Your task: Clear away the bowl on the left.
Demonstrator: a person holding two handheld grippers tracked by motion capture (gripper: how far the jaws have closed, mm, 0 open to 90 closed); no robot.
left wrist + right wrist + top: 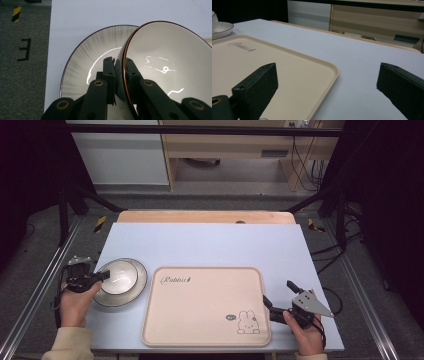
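A white bowl (119, 276) with a dark rim rests in a wider grey-rimmed plate (137, 287) at the table's left. My left gripper (102, 276) comes in from the left and is shut on the bowl's near rim. In the left gripper view the bowl (170, 55) tilts over the plate (85, 60), and the left gripper (119, 61) has one pad inside the wall and one outside. My right gripper (277, 291) stands open beside the beige tray's (200, 305) right edge, nothing between its fingers. The right gripper view has the right gripper (327, 75) straddling the tray's corner (294, 67).
The tray carries a rabbit drawing (248, 322) at its near right corner and script lettering (176, 280) at its far left. The pale blue table (210, 245) stretches behind it. Dark metal frame posts (63, 210) stand on the floor to both sides.
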